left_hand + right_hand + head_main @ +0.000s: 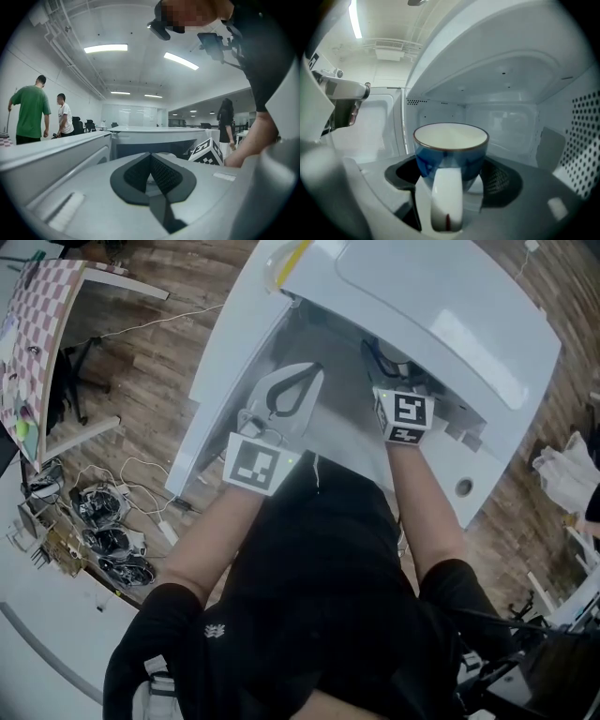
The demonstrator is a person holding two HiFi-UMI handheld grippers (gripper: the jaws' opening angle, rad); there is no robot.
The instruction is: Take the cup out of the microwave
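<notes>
Right gripper view: blue cup in the claw, inside the microwave.

The cup [451, 157] has a glossy blue wall, a cream inside, a thin brown rim and a white handle facing the camera. It sits in the microwave [501, 70] cavity, with the right gripper [452, 180] closed on its sides. Its base is hidden behind the handle. In the head view the oven's top hides the cup. The left gripper [151, 161] has its jaws pressed together, empty.
</notes>
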